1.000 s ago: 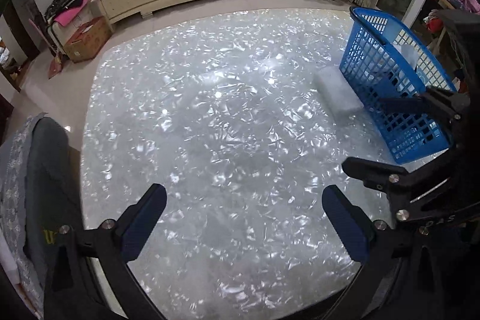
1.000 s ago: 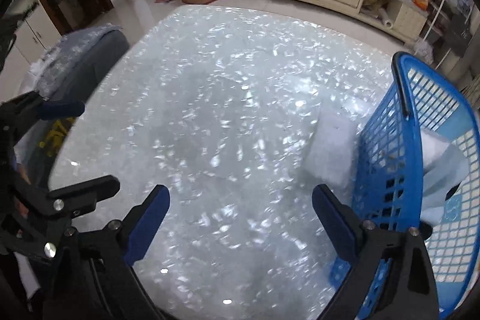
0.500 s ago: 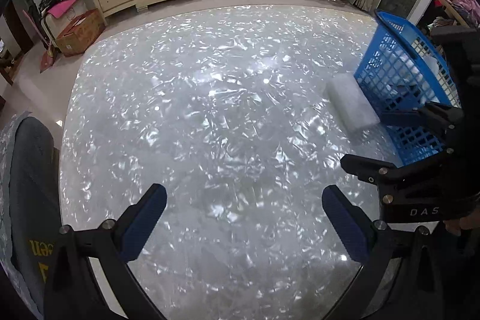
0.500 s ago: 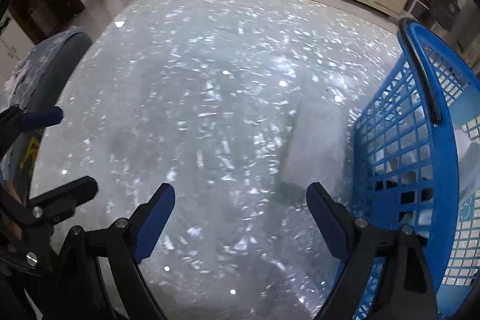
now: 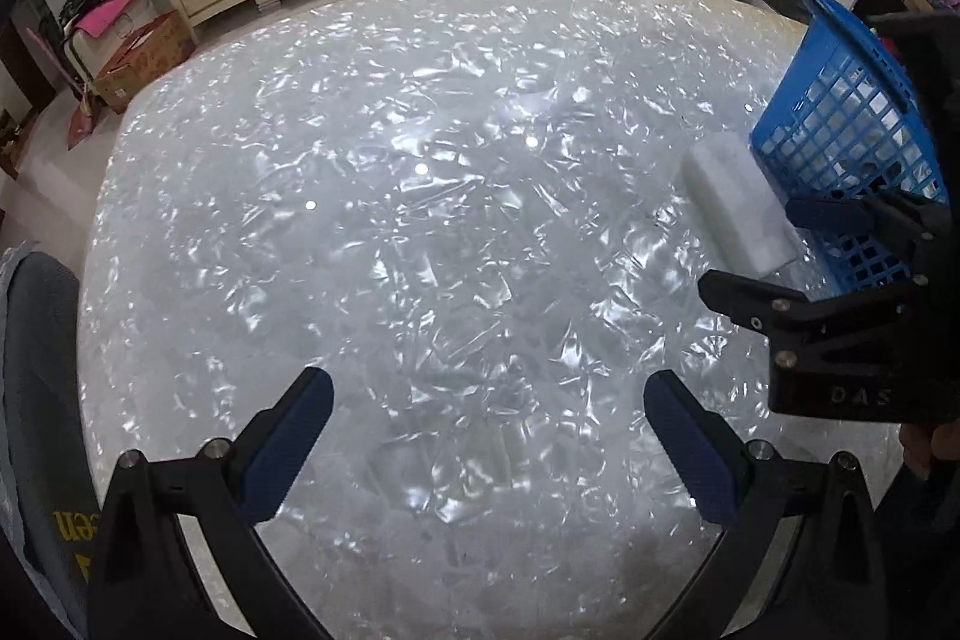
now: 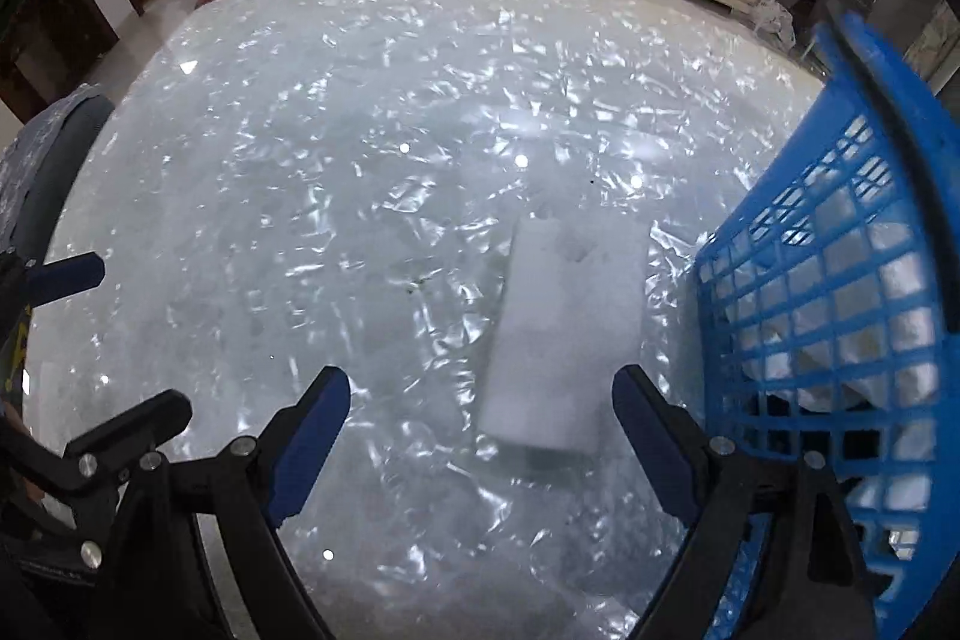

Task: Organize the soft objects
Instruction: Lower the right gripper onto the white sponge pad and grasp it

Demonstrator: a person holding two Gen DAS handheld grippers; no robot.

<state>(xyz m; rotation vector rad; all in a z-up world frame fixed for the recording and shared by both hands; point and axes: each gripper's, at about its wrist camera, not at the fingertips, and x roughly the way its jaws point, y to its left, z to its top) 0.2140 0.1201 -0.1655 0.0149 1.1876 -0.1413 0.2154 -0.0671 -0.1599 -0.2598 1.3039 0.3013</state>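
One white rectangular foam block (image 6: 564, 340) lies on our shimmering tabletop (image 6: 360, 160) just beside the blue plastic lattice basket (image 6: 840, 310), which holds some white pieces, while our right gripper (image 6: 480, 436) and left gripper (image 5: 489, 436) hang wide, empty.

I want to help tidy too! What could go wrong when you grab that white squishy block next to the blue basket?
The white block lies right beside the blue basket, so the open right hand-held gripper might bump or snag the basket's mesh wall. The shiny table looks slick, so the block may slide away.
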